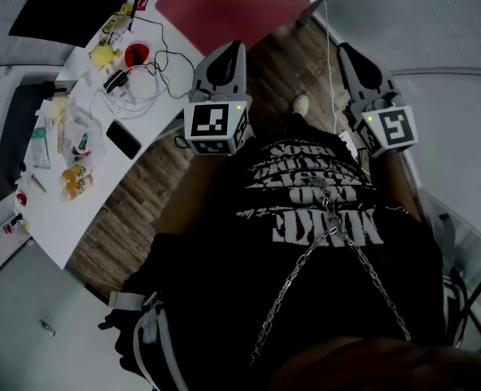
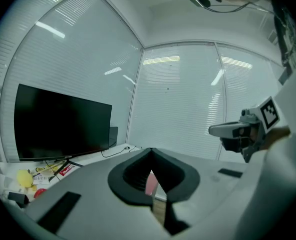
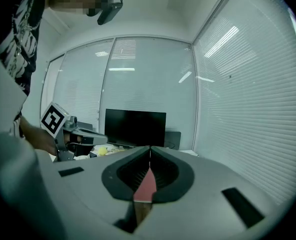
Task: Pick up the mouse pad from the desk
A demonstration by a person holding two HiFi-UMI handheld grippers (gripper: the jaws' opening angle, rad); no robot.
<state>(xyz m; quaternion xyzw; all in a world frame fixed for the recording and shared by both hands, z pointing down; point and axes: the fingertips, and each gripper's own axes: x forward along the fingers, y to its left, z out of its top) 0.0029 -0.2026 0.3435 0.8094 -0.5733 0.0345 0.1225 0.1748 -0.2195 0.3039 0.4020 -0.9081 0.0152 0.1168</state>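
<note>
The red mouse pad lies flat on the white desk at the top of the head view, near the desk's edge. Both grippers hang in the air in front of my body, short of the desk and apart from the pad. My left gripper is shut and empty, its tips just below the pad's near edge. My right gripper is shut and empty too, to the right over the wooden floor. In the left gripper view a pink sliver of the pad shows under the closed jaws. The right gripper view shows the pad the same way.
A black monitor stands at the back of the desk. Left of the pad lie cables, a yellow object, a red item, a black phone and snack packets. Window blinds wall the room.
</note>
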